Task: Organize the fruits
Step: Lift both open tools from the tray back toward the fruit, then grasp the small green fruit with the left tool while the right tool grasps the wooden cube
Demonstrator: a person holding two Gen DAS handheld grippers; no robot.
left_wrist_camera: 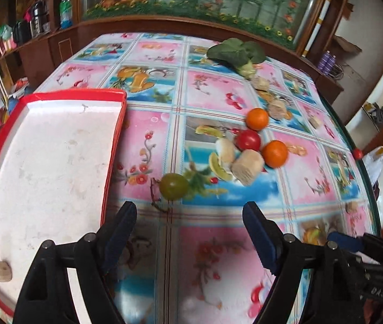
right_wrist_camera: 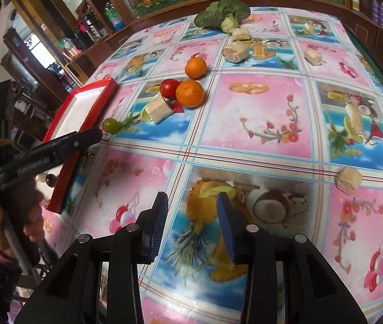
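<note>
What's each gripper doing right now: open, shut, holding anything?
Left gripper: open wide, empty, just short of the green tomato.
Right gripper: partly open, empty, above the tablecloth.

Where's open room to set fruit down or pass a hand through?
The red tray is mostly bare; one cork-like piece lies in its near corner. The tablecloth under both grippers is free. It is crowded around the oranges, red tomato and green tomato.
</note>
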